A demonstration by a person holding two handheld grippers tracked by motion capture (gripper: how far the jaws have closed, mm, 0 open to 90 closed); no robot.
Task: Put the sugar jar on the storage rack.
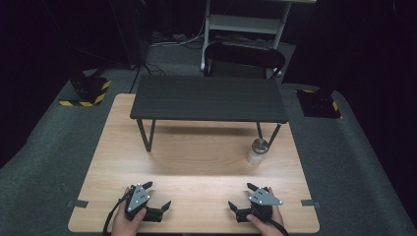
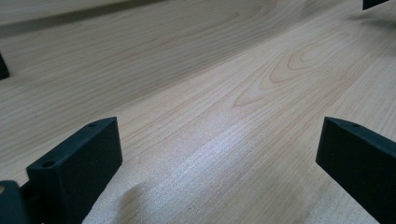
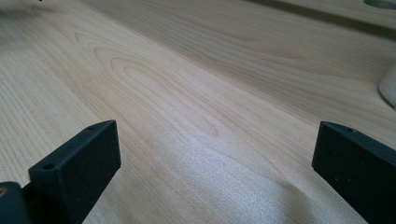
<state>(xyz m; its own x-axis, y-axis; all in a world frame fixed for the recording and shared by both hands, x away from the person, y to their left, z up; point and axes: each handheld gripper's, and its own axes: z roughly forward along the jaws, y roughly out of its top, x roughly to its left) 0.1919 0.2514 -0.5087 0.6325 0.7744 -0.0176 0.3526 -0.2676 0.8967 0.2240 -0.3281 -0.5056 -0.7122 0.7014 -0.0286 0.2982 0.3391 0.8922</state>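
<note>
Dark carpet and black drapes surround the pale wood-grain surface (image 1: 196,152), which carries a low black rectangular shelf on thin metal legs (image 1: 209,98) along its far half. Beside the shelf's right front leg, near the right edge of the surface, stands a small clear glass jar with a silver metal lid (image 1: 256,151), upright and touching nothing that I can make out. My left gripper (image 1: 158,195) rests at the near left of the surface, and my right gripper (image 1: 239,196) rests at the near right; each is held in one of my hands, with its jaws spread wide and nothing between them. In the left gripper view, bare wood lies between the black jaws of the left gripper (image 2: 219,154). In the right gripper view, the released right gripper (image 3: 215,154) likewise frames bare wood, and a pale curved edge at the right border may be the base of the jar, though I cannot tell for sure. I judge this to be the starting pose, with no reach yet begun. The jar sits well apart from both grippers but nearer the right one, so the next move likely calls for carrying the right gripper forward and to the right, jaws level with the jar's body, clear of the shelf leg.
</note>
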